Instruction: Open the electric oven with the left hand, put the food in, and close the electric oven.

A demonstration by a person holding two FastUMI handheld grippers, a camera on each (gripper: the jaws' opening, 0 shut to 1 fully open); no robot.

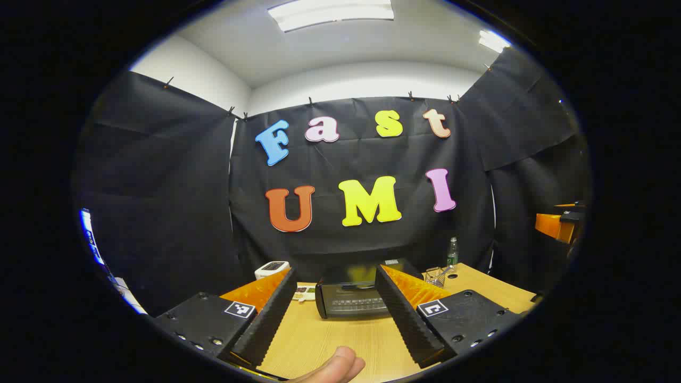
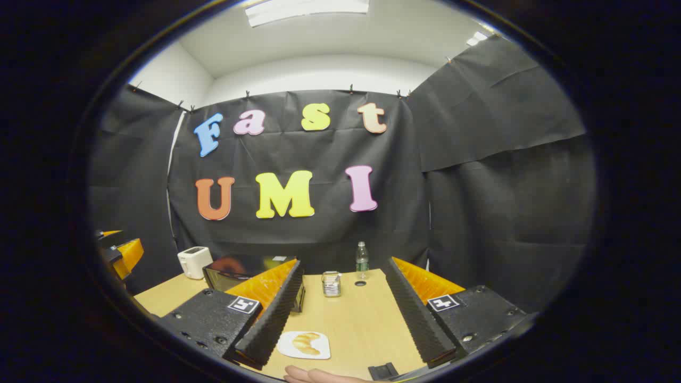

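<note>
We noted both grippers' jaws wide open, left gripper (image 1: 338, 319) facing the closed oven (image 1: 354, 298), right gripper (image 2: 343, 324) above the croissant (image 2: 306, 342) (on its white plate (image 2: 319, 352)), table (image 2: 367, 324) beneath.

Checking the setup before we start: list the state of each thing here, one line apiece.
electric oven: door shut, on the table.
left gripper: fingers open, holding nothing.
right gripper: fingers open, holding nothing.
croissant: lying on its white plate, untouched.
bottle: upright, cap on.
toaster: upright beside the oven.
</note>
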